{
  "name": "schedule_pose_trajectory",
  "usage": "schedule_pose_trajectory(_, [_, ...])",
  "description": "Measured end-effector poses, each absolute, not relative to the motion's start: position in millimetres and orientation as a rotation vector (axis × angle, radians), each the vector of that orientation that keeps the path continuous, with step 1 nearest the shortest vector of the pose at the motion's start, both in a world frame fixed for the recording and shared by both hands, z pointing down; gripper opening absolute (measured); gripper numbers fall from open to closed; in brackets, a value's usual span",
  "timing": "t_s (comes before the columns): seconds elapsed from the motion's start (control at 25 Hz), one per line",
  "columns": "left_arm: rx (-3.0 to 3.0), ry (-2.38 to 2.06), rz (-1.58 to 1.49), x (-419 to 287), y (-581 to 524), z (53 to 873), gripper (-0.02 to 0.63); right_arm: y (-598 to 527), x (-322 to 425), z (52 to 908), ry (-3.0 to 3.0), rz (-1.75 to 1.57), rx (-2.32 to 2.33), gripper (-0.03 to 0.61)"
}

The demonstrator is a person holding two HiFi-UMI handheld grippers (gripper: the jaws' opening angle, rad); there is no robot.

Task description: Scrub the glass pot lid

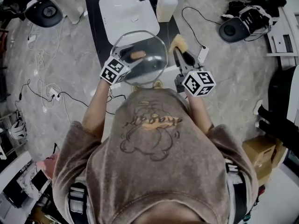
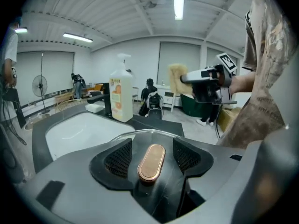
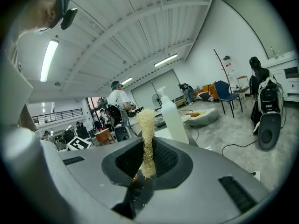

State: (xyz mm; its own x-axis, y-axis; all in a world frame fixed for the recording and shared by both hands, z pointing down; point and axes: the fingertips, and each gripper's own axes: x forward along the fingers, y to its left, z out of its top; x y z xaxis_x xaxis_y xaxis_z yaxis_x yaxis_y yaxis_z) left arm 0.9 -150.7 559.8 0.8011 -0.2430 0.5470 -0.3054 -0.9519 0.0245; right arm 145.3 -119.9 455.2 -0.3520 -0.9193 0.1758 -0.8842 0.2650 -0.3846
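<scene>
The left gripper [image 2: 153,148] is standing released, its meshed black pads [image 2: 119,155] spread wide on either side of the knob [image 2: 151,161] of the lid [image 1: 152,66] and touching neither flank of it; so the step in hand seems to be taking hold of the lid, with the scrubbing itself not yet begun. The next move is probably calling for those jaws to close squarely on the knob's narrow sides, since a smooth, rounded metal cap is likely to slip from a crooked pinch; only then is the scrubber worth bringing across. The knob is an elongated oval, copper-coloured and polished, sitting on a dark stem at the lid's centre; the lid is a round dome of clear glass with a thin bright rim, hard and slick, and likely heavy for a grip by the knob alone. What is bearing the lid from below is not showing. Just right of the lid, near its rim but apart from it, the right gripper [image 3: 145,164] is clenched on a scrubber [image 3: 147,129], a pale, straw-coloured pad of coarse dry fibres, pinched flat at its foot and standing up frayed above the jaws; it is looking springy and rough, suited to glass. Beyond the lid a white sink [image 1: 124,8] is lying, smooth and rounded at the corners, set into a dark counter [image 1: 92,13]; beyond the lid and a little right, a pale plastic bottle [image 1: 166,3] with a pump top is standing upright by the sink.
</scene>
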Motion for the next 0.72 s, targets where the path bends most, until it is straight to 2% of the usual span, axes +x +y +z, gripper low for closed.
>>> schedule_pose_trajectory(0.48, [2.866,-0.255,1.113,13,-150,627,0.278,-111,169,465,2.354,-0.67,-1.847,0.04])
schedule_pose_trajectory(0.72, [2.879,-0.247,1.112,14,-154,628,0.231,-105,176,471,2.334,-0.691,-1.878,0.04])
